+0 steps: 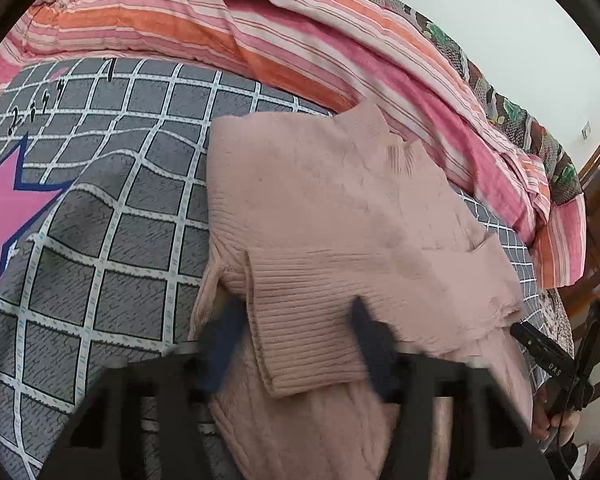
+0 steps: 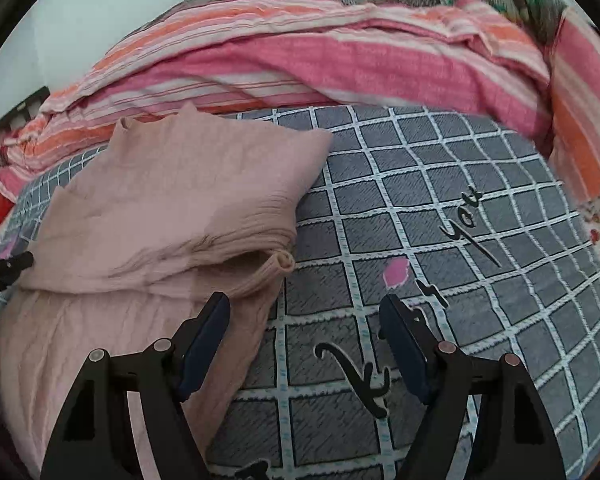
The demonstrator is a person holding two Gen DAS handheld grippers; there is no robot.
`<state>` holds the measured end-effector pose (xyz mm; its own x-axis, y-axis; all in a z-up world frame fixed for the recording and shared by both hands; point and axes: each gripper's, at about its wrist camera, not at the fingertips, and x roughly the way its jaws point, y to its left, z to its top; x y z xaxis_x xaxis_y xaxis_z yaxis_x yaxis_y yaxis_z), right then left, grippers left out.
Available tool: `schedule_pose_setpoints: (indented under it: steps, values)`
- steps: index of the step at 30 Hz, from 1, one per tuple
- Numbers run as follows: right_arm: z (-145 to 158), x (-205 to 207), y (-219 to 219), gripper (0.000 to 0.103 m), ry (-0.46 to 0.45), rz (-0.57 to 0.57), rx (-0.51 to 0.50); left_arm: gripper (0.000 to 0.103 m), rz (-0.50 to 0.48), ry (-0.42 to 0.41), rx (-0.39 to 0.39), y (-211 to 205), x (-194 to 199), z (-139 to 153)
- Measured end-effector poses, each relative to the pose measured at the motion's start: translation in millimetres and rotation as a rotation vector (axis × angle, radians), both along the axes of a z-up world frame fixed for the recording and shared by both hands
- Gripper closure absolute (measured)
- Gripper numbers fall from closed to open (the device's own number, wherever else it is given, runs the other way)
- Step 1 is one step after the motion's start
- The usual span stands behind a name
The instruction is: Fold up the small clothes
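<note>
The pink sweater lies on the bed, on the grey checked sheet, and it is already folded partly: its upper part is laid over the lower part, and a ribbed sleeve crosses the front. The collar points toward the striped blanket, which is heaped along the far edge of the bed. In the right wrist view we see the sweater at the left side of the sheet, with its folded edge and a ribbed cuff turned toward us.

Our left gripper is at the near edge of the sweater. Its jaws stand narrow and the ribbed sleeve is between them, but the picture is blurred there and we cannot tell if the pads really press the cloth.

Our right gripper is wide and holds nothing. Its left finger is over the right border of the sweater; the other finger is above the bare sheet, near black letters and a pink spot.

At the left border of this view we see the tip of the other tool, next to the sweater.
</note>
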<state>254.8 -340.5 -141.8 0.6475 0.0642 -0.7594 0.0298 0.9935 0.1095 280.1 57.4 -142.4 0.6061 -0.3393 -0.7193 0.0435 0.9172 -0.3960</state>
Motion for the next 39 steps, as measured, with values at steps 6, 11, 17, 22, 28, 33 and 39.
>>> schedule_pose_setpoints:
  steps: [6,11,17,22,28,33,39]
  values:
    - [9.9,22.0,2.2,0.032,-0.012,0.022,0.041,0.095,-0.031,-0.099,0.006,-1.8,1.5,23.4]
    - [8.3,27.5,-7.5,0.050,-0.041,-0.093,0.027,0.098,-0.012,-0.181,-0.003,0.0,19.2,50.4]
    - [3.0,9.5,-3.2,0.050,0.008,-0.094,-0.066,0.098,-0.044,-0.125,0.060,-11.1,38.2,37.6]
    - [16.5,-11.5,-6.9,0.049,-0.005,-0.003,-0.055,0.091,-0.044,0.006,0.079,-4.8,38.5,5.4]
    - [40.7,1.0,0.2,0.040,-0.092,0.006,-0.029,0.055,-0.099,0.020,-0.009,-6.2,40.2,0.9]
    - [32.7,29.1,11.7,0.040,-0.066,-0.029,0.002,0.098,-0.082,-0.009,0.087,-23.9,49.6,5.1]
    - [6.6,50.6,18.8,0.040,0.009,-0.045,0.008,0.098,0.003,-0.116,0.200,-4.3,50.5,27.3]
